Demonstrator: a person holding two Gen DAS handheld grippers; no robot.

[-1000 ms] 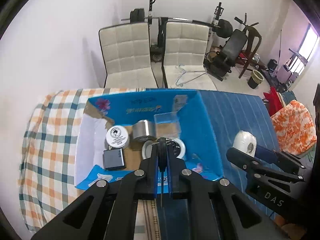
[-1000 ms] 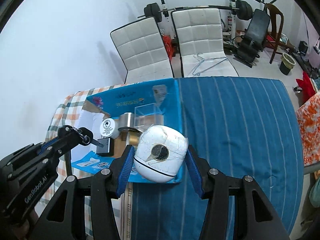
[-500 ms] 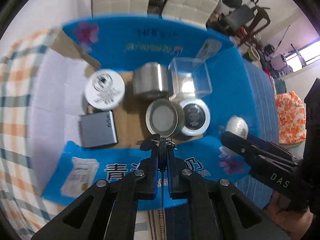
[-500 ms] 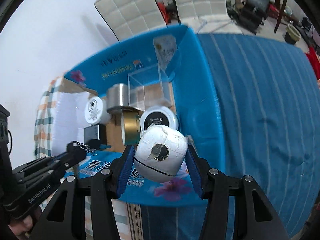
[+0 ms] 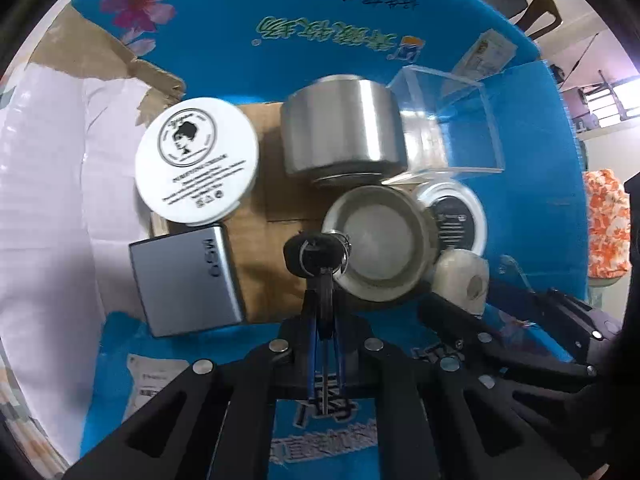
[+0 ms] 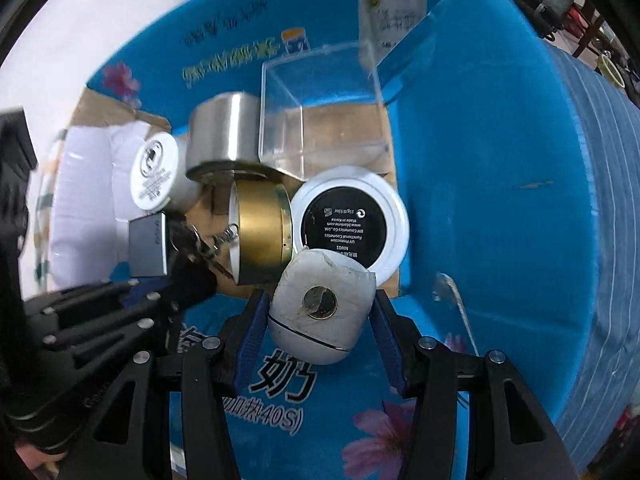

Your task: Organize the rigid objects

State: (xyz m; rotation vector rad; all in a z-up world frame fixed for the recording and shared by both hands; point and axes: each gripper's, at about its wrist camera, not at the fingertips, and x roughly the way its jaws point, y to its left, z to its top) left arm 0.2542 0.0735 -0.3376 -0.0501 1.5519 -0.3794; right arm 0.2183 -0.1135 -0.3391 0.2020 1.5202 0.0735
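My left gripper (image 5: pixel 325 304) is shut on a black-headed key (image 5: pixel 316 258) with a ring, hanging low inside the blue cardboard box (image 5: pixel 328 52). In the right wrist view that key (image 6: pixel 192 246) hangs beside a brass tin (image 6: pixel 262 234). My right gripper (image 6: pixel 318 312) is shut on a white rounded case (image 6: pixel 322 306) with a round metal disc on its face. It hangs over the box's near inner edge, next to a white jar with a black label (image 6: pixel 348 220). The same white case (image 5: pixel 462 280) shows at the right of the left wrist view.
Inside the box lie a white cream jar (image 5: pixel 196 168), a silver metal cylinder (image 5: pixel 340 124), a clear plastic cube (image 6: pixel 320 116), a grey flat case (image 5: pixel 186 280) and a round tin (image 5: pixel 378 244). The box stands on a blue striped cloth (image 6: pixel 608 208).
Both grippers have come down from above the box to deep inside it, and each keeps its load. The box's contents now fill both views, and the room has dropped out of sight.
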